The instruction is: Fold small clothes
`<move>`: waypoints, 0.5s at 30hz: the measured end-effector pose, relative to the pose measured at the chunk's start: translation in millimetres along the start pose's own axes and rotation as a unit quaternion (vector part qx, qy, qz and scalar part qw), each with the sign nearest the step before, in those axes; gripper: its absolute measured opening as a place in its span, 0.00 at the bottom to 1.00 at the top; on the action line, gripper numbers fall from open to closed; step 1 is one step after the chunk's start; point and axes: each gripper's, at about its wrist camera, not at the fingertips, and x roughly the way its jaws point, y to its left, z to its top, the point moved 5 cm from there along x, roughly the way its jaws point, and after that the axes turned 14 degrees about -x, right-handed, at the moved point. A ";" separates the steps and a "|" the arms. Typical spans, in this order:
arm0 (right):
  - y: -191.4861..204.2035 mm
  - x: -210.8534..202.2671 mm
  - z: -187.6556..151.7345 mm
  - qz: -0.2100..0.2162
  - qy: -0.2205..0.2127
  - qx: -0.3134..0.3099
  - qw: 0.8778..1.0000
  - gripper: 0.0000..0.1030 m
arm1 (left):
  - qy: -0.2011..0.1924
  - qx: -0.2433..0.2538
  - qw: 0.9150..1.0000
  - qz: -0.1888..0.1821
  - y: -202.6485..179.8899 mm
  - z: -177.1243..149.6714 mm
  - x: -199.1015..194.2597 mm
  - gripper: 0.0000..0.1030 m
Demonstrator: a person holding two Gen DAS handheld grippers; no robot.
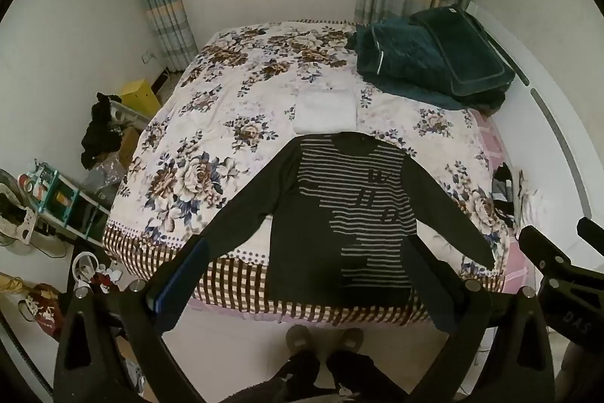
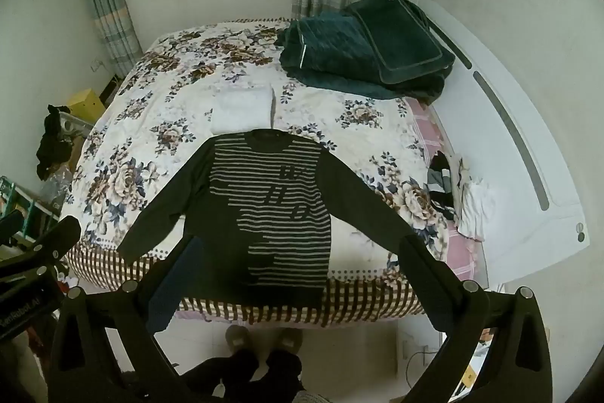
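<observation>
A dark long-sleeved top with grey stripes point(image 1: 339, 210) lies flat, face up, sleeves spread, at the near edge of the floral bed; it also shows in the right wrist view point(image 2: 264, 210). A folded white cloth point(image 1: 325, 111) lies just beyond its collar, seen too in the right wrist view point(image 2: 241, 109). My left gripper point(image 1: 305, 274) is open and empty, held above the hem. My right gripper point(image 2: 298, 274) is open and empty, also above the hem. The right gripper's body shows at the left wrist view's right edge point(image 1: 558, 263).
Folded dark green bedding point(image 1: 434, 63) sits at the bed's far right. A small heap of clothes point(image 2: 460, 195) lies at the right edge. The bed point(image 1: 234, 93) has a checked border. Shelves and clutter point(image 1: 49, 199) stand on the floor left. The person's slippers point(image 1: 324, 335) stand below.
</observation>
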 end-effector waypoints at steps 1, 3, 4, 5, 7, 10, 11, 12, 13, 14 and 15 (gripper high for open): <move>-0.1 0.0 0.0 0.000 0.000 0.000 1.000 1.00 | 0.001 -0.001 1.000 0.001 0.0 0.0 0.1 1.00; 0.1 0.2 -0.1 -0.001 0.002 0.000 1.000 1.00 | -0.001 -0.002 1.000 -0.004 -0.3 0.1 0.1 1.00; 0.3 0.2 -0.1 0.000 0.003 0.000 1.000 1.00 | -0.001 -0.002 1.000 -0.004 -0.6 0.2 0.1 1.00; 0.4 0.1 0.1 -0.001 0.002 -0.001 1.000 1.00 | -0.002 -0.002 1.000 -0.004 -1.1 0.3 0.2 1.00; 0.3 0.4 0.7 0.000 0.003 0.001 1.000 1.00 | -0.002 0.001 1.000 -0.004 -3.7 0.3 0.3 1.00; -0.1 0.0 0.1 -0.002 0.000 -0.001 1.000 1.00 | -0.006 -0.004 1.000 -0.009 -2.3 -0.3 -2.2 1.00; -0.1 0.1 0.2 -0.002 -0.001 -0.001 1.000 1.00 | -0.006 -0.006 1.000 -0.010 -2.0 -0.5 -2.2 1.00; -0.1 0.0 0.1 -0.002 -0.001 -0.001 1.000 1.00 | -0.006 -0.006 1.000 -0.011 -1.9 -0.5 -1.9 1.00; -0.2 0.0 0.1 -0.002 -0.001 -0.002 1.000 1.00 | -0.006 -0.007 1.000 -0.011 -1.7 -0.5 -1.9 1.00; -0.2 0.2 0.2 -0.002 -0.001 -0.002 1.000 1.00 | -0.007 -0.007 1.000 -0.011 -1.5 -0.5 -2.1 1.00; -0.4 0.5 0.3 -0.002 -0.001 -0.002 1.000 1.00 | -0.008 -0.008 1.000 -0.011 -1.3 -0.5 -2.2 1.00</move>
